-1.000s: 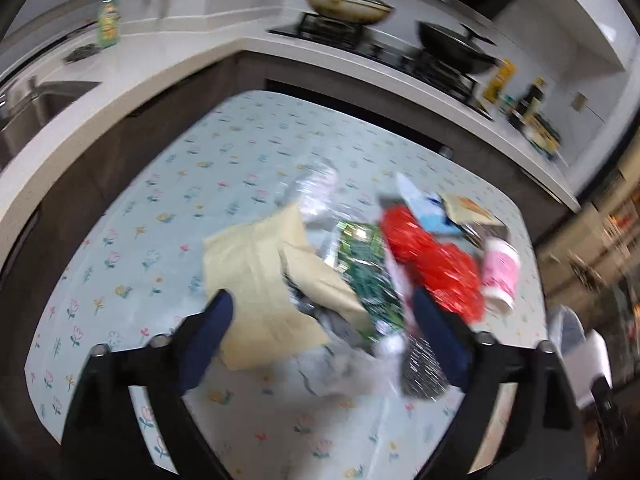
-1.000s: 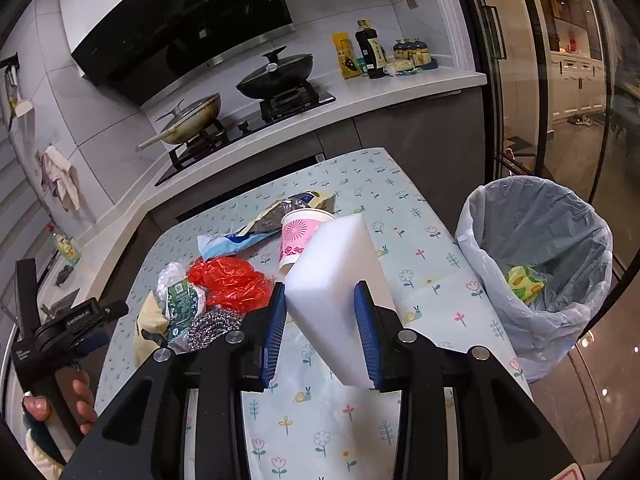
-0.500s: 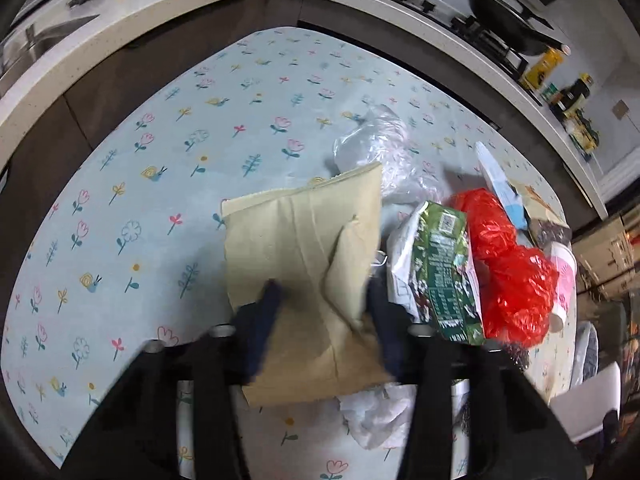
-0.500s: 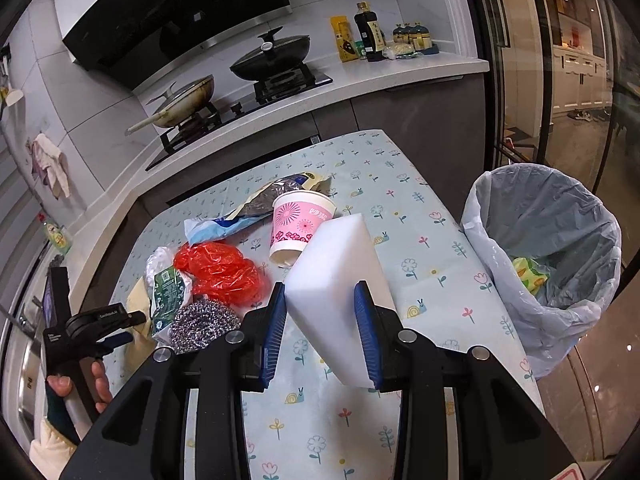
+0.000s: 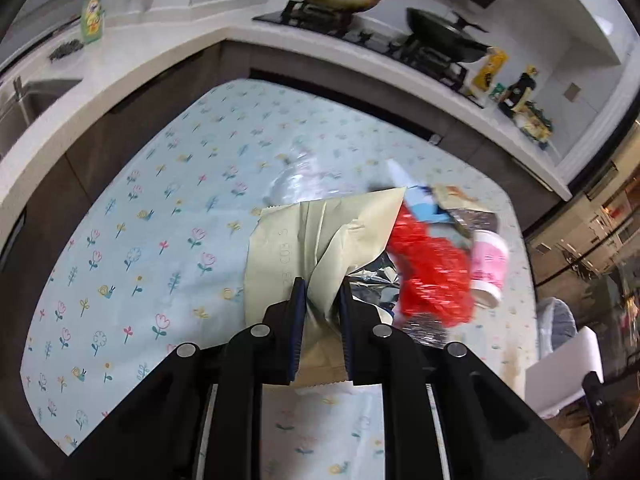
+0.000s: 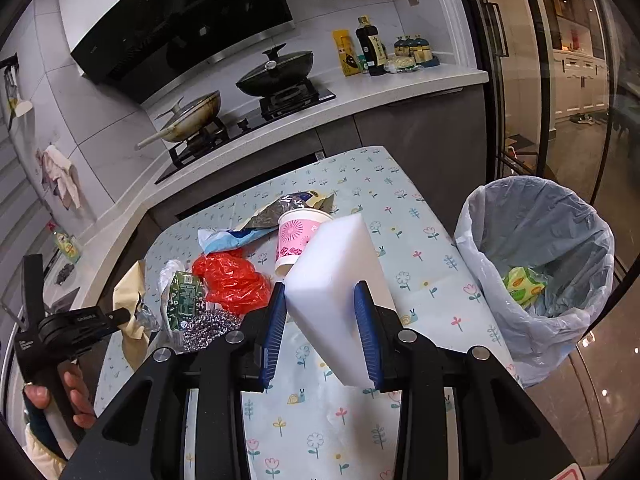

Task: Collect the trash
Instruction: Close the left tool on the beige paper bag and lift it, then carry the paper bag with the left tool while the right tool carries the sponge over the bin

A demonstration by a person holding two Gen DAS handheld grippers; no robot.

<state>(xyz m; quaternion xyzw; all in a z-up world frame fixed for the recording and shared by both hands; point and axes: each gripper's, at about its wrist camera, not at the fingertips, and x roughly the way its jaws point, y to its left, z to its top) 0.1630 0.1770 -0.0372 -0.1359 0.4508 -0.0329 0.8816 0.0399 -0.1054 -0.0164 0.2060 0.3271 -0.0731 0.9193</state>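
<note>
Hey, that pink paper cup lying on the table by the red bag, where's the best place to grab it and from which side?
The pink paper cup lies tipped over, its open rim facing away from the stove side. Probably best to pinch across its middle wall from above, jaws spanning the width: the sides there are exposed, while the red plastic bag crowds its base end.

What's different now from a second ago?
The left hand-held gripper dropped onto the beige paper bag; its jaws are closing on a fold of it, and the bag's far edge has lifted. The right hand-held gripper stayed clamped on the white sponge; the bin is unchanged.
</note>
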